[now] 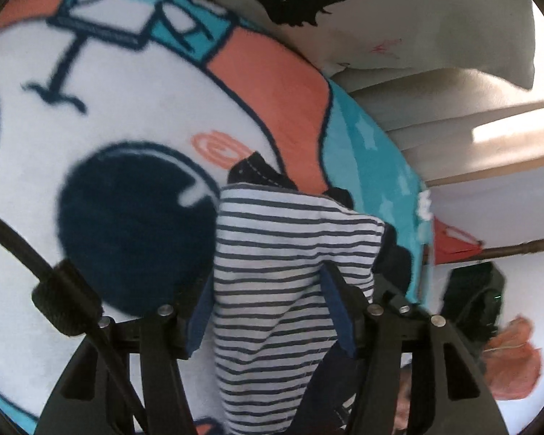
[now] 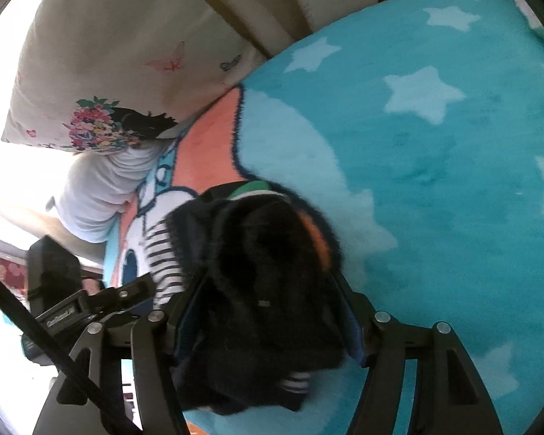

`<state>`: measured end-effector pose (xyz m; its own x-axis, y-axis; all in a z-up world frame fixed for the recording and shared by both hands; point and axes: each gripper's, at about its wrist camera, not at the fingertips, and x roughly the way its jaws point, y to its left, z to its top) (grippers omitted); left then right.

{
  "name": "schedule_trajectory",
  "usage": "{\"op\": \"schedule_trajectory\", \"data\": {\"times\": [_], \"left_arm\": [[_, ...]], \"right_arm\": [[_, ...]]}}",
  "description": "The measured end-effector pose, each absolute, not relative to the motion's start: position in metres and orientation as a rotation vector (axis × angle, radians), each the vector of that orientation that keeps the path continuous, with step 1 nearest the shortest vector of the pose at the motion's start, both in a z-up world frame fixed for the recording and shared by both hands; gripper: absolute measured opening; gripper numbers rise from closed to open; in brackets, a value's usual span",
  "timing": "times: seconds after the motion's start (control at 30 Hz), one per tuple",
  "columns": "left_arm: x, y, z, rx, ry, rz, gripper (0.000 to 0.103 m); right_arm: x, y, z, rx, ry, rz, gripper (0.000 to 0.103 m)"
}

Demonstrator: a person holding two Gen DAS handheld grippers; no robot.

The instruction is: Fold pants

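Left tongs (image 1: 272, 311) grip pants' (image 1: 286, 253) striped lining; right tongs (image 2: 268, 326) grip dark outside.

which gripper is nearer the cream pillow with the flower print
Probably left. The left gripper, striped fabric between its jaws, sits on the side of the cartoon blanket where the cream flower-print pillow lies. The right gripper holds dark fabric over the star-patterned part, farther away.

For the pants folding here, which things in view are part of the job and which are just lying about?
Part of the job:
- pants, dark with striped lining
- left gripper, cloth between its jaws
- right gripper, dark cloth bunched between its jaws

Just lying about:
- cartoon blanket underneath
- flowered pillow
- white bundle of cloth beside the pillow
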<state>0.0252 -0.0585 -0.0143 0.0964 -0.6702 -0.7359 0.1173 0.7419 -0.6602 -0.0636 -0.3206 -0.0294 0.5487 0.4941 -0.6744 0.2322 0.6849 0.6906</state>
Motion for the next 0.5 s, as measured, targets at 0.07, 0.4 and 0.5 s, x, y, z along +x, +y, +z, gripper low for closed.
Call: {"op": "schedule_trajectory", "data": {"times": [0.07, 0.4, 0.5], "left_arm": [[0.025, -0.056, -0.018, -0.552, 1.372, -0.642, 0.046], [0.034, -0.029, 0.018, -0.645, 1.295, -0.676, 0.034], [0.046, -0.014, 0.032, -0.642, 1.258, -0.648, 0.034]], "right_arm": [[-0.058, -0.316, -0.031, 0.854, 1.022, 0.223, 0.05], [-0.04, -0.289, 0.015, 0.857, 0.97, 0.366, 0.036], [-0.027, -0.274, 0.032, 0.824, 0.945, 0.401, 0.036]]}}
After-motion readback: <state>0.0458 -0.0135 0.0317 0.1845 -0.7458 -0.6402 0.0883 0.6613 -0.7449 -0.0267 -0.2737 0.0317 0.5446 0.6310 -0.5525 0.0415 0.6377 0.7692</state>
